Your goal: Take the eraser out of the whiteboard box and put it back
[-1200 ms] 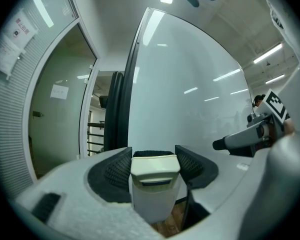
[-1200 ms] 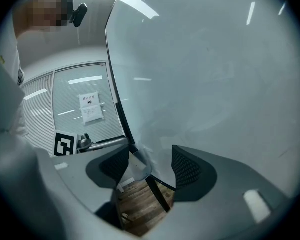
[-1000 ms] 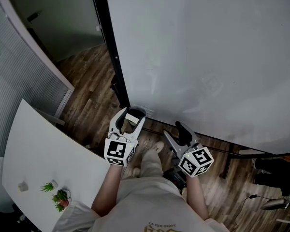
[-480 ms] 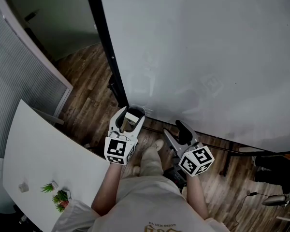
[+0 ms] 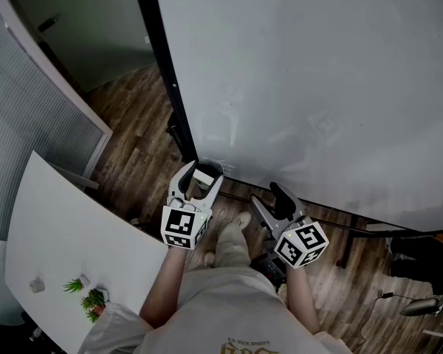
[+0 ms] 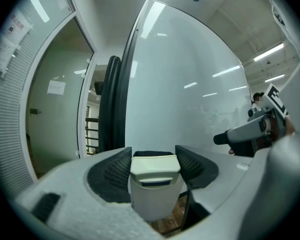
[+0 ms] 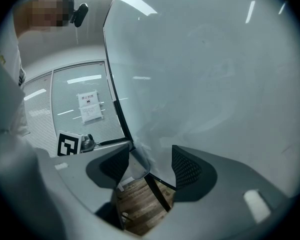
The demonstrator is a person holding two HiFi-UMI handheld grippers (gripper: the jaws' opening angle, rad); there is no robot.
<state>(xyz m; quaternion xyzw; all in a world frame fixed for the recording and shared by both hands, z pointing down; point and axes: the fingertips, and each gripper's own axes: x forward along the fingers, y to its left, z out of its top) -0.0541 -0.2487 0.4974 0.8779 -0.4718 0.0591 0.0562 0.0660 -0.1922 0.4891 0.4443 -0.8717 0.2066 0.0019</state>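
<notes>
**Spotter:** As you stand facing the whiteboard (image 5: 317,87), both your forearms reach out from your waist, side by side and apart. Each gripper points nearly level at the board's lower part.

**Operator:** What's around my fingers?

**Spotter:** The board's face fills the space ahead of both pairs. Its black frame (image 5: 165,87) rises ahead of the left fingers (image 6: 115,168) and a little to their left. Past that frame, the room opens leftward. The wood floor (image 5: 133,146) lies bare under both grippers. The white table (image 5: 66,234) sits low to the left, behind your left fingertips and well apart from them.

**Operator:** And the left gripper (image 5: 201,175)?

**Spotter:** It's clamped on the eraser (image 6: 154,176). The pale body stands between the ribbed pads, touching both, with its dark felt turned toward the board. There's floor under it.

**Operator:** The right gripper (image 5: 277,198)?

**Spotter:** Its fingers (image 7: 187,170) stand wide with nothing gripped. Between them you see only the board's lower edge, a dark leg and floorboards. It hangs to the right of the eraser, near but not touching.
</notes>
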